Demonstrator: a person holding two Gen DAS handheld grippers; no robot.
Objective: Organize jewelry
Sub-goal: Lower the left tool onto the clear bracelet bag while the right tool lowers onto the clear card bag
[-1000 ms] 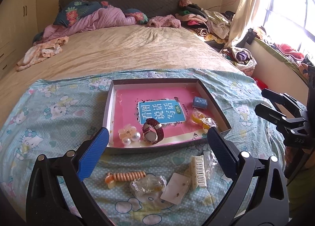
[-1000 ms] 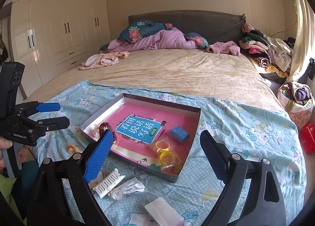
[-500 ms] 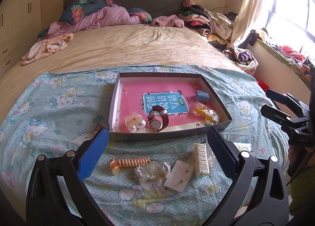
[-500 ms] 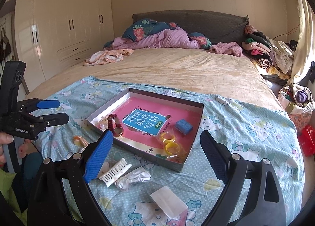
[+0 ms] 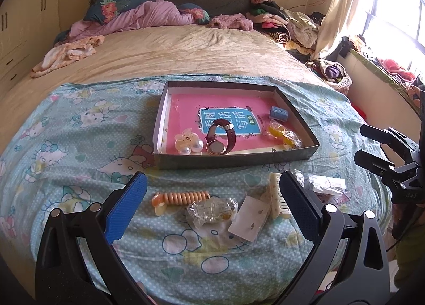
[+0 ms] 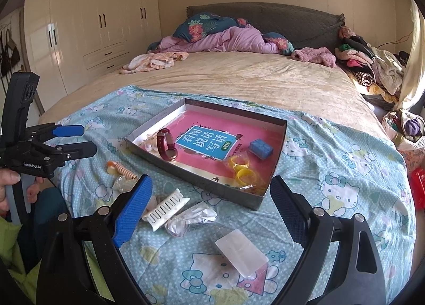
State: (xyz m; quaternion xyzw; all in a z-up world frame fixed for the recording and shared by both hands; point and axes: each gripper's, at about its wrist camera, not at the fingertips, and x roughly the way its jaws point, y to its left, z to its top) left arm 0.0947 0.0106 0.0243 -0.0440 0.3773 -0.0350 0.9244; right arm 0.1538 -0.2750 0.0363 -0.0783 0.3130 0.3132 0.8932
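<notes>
Clutter [image 5: 212, 206] lies between box edge [image 5: 236, 160] and open left claw [image 5: 212, 198] (nothing gripped).

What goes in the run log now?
left gripper: open, empty | right gripper: open, empty | watch: in tray

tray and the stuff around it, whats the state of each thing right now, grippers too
tray: open, on the blanket
watch: in the tray, strap closed in a loop
pearl hair clip: in the tray
yellow rings: bagged, in the tray
blue box: shut, in the tray
spiral hair tie: outside the tray
white claw clip: outside the tray
left gripper: open, empty
right gripper: open, empty
</notes>
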